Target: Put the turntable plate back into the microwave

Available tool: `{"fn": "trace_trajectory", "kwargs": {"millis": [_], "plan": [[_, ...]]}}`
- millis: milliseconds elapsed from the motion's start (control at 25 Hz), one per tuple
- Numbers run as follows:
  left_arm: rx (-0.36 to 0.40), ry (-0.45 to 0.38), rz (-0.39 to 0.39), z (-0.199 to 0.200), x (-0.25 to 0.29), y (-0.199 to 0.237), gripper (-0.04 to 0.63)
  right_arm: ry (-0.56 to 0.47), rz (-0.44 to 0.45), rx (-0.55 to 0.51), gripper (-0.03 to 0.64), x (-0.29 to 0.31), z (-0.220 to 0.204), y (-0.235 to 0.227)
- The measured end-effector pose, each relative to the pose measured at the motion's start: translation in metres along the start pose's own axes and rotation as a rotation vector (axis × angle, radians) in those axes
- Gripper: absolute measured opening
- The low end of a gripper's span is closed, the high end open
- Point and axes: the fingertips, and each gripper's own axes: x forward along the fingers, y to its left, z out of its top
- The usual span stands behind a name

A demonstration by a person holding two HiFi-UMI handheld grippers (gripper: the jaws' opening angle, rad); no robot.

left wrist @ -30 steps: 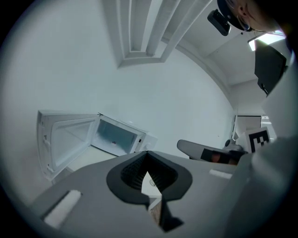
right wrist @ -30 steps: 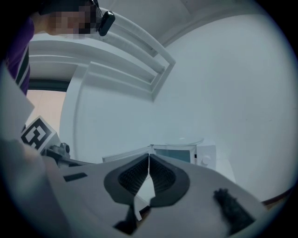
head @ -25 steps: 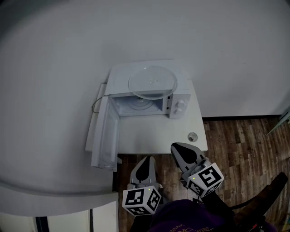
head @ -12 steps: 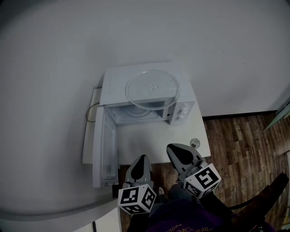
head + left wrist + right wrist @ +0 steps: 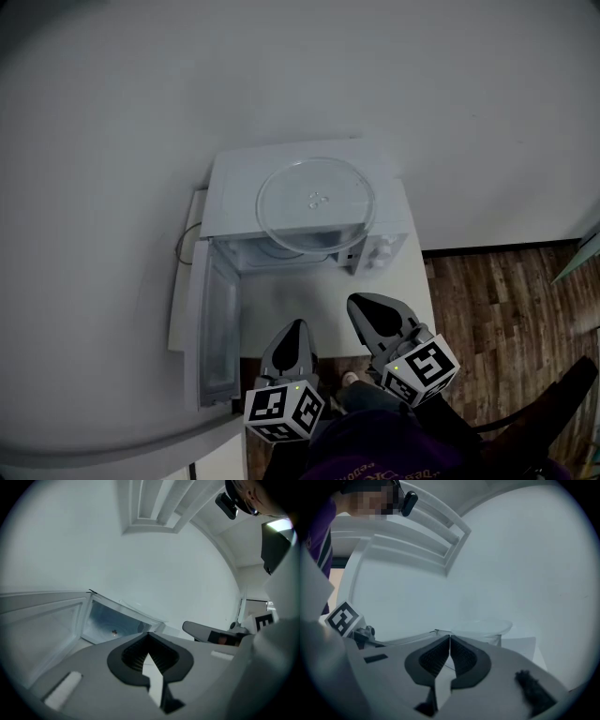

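the clear round glass turntable plate (image 5: 316, 204) lies flat on the roof of the white microwave (image 5: 230, 183), at twelve o'clock in the head view. its near rim appears to hang a little past the front edge, above the open cavity (image 5: 281, 246). the microwave's white door (image 5: 214, 323) stands swung out toward seven o'clock, so the mouth is free. the oven sits on a small white bench (image 5: 300, 302).

the left gripper (image 5: 294, 327) and the right gripper (image 5: 359, 303) hang side by side at six o'clock, near the bench's front edge and well apart from the plate. both pairs of jaws are pressed together with nothing between them; each gripper view shows the ribbed pads meeting.

nothing has been done to the plate yet, and the step in hand looks like the reach. to do it well, the jaws must spread before they get to the rim. i would take the glass at two points, about four and eight o'clock on its near edge, with the pads flat over and under the rim. glass is slick, so a one-sided pinch could let it tip. lift it level and clear of the roof. then bring it down and in through the mouth without knocking the door or frame, and seat it centred. a small dark nub (image 5: 114, 631) on the cavity floor is likely the hub to aim for.
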Motion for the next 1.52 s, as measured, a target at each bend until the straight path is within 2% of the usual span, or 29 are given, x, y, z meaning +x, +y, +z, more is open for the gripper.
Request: {"fn": "trace_trajectory", "kwargs": {"millis": [200,600,760,1000,1080,1200,1280,1400,1520], "plan": [[0.024,-0.024,0.004,0.017,0.030,-0.011,0.005,0.001,0.012,-0.004,0.011,0.011,0.008,-0.032],[0.004,-0.013,0.005,0.006,0.059,-0.020,0.005,0.030,0.013,0.037,0.011,0.016,-0.009,-0.067],[0.012,0.004,0.039,0.012,0.066,-0.013,0.005,0.023,-0.001,0.058,0.011,0.018,-0.007,-0.074],[0.017,-0.013,0.020,0.034,0.075,-0.006,0.005,0.009,-0.095,0.123,0.011,0.025,0.001,-0.088],[0.005,-0.013,0.001,0.040,0.078,-0.004,0.037,0.011,-0.122,0.167,0.011,0.027,0.001,-0.093],[-0.059,0.001,-0.042,0.042,0.086,0.001,0.053,0.050,-0.144,0.197,0.012,0.032,-0.005,-0.095],[-0.140,0.016,-0.078,0.037,0.092,0.004,0.090,0.078,-0.143,0.214,0.017,0.036,-0.011,-0.093],[-0.276,0.027,-0.158,0.033,0.102,0.004,0.138,0.092,-0.109,0.276,0.110,0.041,-0.017,-0.088],[-0.373,0.030,-0.209,0.033,0.115,0.007,0.164,0.069,-0.075,0.371,0.132,0.049,-0.017,-0.084]]}}
